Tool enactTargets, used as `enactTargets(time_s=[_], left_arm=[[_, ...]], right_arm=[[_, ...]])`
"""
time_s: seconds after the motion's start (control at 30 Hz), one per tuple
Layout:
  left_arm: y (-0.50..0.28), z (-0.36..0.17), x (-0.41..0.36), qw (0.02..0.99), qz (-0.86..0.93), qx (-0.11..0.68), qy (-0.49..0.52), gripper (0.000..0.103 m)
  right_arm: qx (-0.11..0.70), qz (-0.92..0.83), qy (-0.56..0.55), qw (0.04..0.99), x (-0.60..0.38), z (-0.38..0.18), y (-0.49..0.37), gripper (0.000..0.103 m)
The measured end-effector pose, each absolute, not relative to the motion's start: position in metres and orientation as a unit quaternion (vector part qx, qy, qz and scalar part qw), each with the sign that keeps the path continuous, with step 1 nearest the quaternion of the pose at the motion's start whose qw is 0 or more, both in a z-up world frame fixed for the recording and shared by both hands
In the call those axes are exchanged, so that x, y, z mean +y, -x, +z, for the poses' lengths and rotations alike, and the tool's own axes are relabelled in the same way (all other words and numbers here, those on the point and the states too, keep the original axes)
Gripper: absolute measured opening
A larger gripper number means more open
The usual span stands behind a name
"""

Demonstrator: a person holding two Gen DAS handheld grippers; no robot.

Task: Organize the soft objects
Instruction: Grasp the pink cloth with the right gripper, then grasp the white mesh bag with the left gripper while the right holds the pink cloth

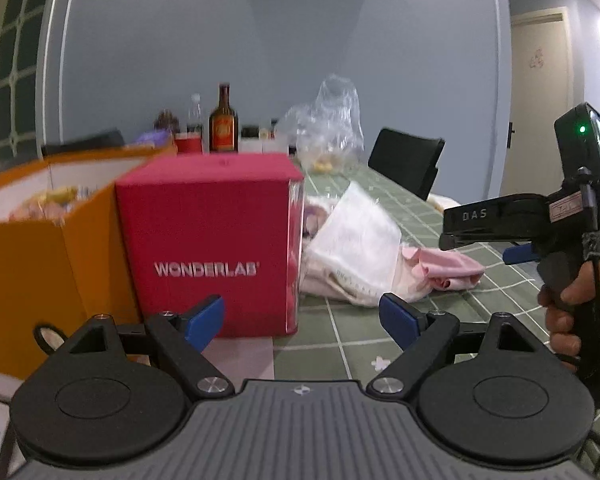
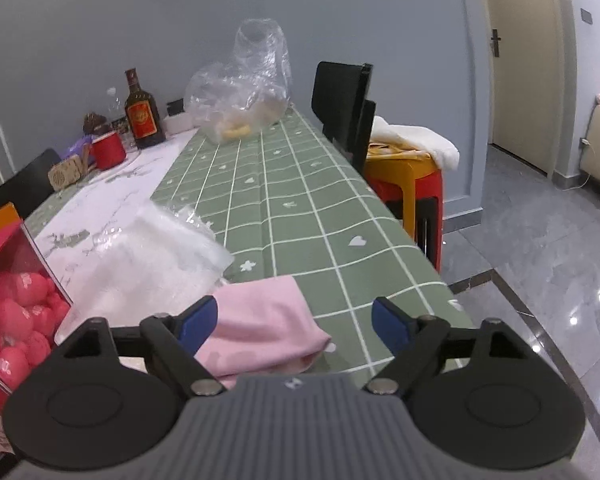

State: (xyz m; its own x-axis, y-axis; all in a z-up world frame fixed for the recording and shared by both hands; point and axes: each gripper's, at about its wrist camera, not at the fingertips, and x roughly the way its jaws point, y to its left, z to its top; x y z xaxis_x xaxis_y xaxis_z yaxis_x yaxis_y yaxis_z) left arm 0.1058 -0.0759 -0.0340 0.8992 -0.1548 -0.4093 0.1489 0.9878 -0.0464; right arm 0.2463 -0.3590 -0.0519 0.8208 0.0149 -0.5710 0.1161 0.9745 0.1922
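Note:
A pink cloth lies on the green checked tablecloth, just in front of my right gripper, which is open and empty above it. The cloth also shows in the left wrist view, beside a clear plastic bag of white fabric, which the right wrist view shows too. My left gripper is open and empty, facing a red WONDERLAB box. The right gripper shows at the right of the left wrist view.
An orange box holding soft items stands left of the red box. The red box's clear side shows pink balls. A bottle, a red cup and a crumpled plastic bag stand far back. A black chair and stacked stools are at the right edge.

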Motion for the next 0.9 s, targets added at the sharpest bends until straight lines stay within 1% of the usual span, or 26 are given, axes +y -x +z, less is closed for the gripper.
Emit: enactTargets(time_s=[0.17, 0.3, 0.4, 0.5, 0.53, 0.6, 0.63, 0.67, 0.7, 0.73, 0.8, 0.83, 0.9], left_arm=[[-0.108, -0.037, -0.074, 0.97, -0.071, 0.232, 0.011, 0.102], [-0.109, -0.037, -0.073, 0.969, -0.065, 0.239, 0.014, 0.102], [-0.109, -0.037, -0.071, 0.967, -0.063, 0.245, 0.018, 0.102], [-0.107, -0.036, -0.072, 0.968, -0.061, 0.243, 0.015, 0.102], [-0.106, -0.036, -0.072, 0.968, -0.063, 0.241, 0.014, 0.102], [-0.105, -0.035, -0.073, 0.969, -0.068, 0.238, 0.011, 0.102], [-0.105, -0.035, -0.074, 0.969, -0.069, 0.238, 0.009, 0.102], [-0.104, -0.035, -0.075, 0.969, -0.065, 0.236, 0.003, 0.102], [-0.105, -0.035, -0.076, 0.97, -0.058, 0.235, -0.006, 0.102], [-0.105, -0.035, -0.08, 0.971, -0.051, 0.234, -0.015, 0.102], [-0.103, -0.034, -0.087, 0.971, -0.057, 0.229, -0.032, 0.102], [-0.101, -0.033, -0.089, 0.972, -0.062, 0.222, -0.037, 0.101], [-0.094, -0.031, -0.094, 0.978, -0.059, 0.196, -0.041, 0.1]], right_arm=[[0.319, -0.033, -0.094, 0.942, -0.352, -0.059, -0.257, 0.083], [0.318, -0.01, -0.077, 0.945, -0.346, -0.06, -0.265, 0.089], [0.337, -0.015, -0.058, 0.94, -0.342, -0.068, -0.274, 0.088], [0.33, -0.023, -0.029, 0.943, -0.335, -0.071, -0.274, 0.086], [0.33, -0.018, -0.038, 0.943, -0.336, -0.071, -0.274, 0.083], [0.327, -0.011, -0.037, 0.944, -0.336, -0.069, -0.272, 0.062], [0.326, -0.005, -0.035, 0.945, -0.335, -0.068, -0.27, 0.058], [0.325, 0.0, -0.03, 0.945, -0.334, -0.067, -0.269, 0.051], [0.324, 0.003, -0.022, 0.946, -0.331, -0.067, -0.267, 0.046], [0.323, 0.005, -0.014, 0.946, -0.329, -0.066, -0.267, 0.044], [0.324, 0.012, -0.016, 0.946, -0.328, -0.065, -0.264, 0.028], [0.324, 0.01, -0.017, 0.946, -0.328, -0.064, -0.262, 0.024], [0.321, 0.001, -0.018, 0.947, -0.331, -0.063, -0.261, 0.01]])
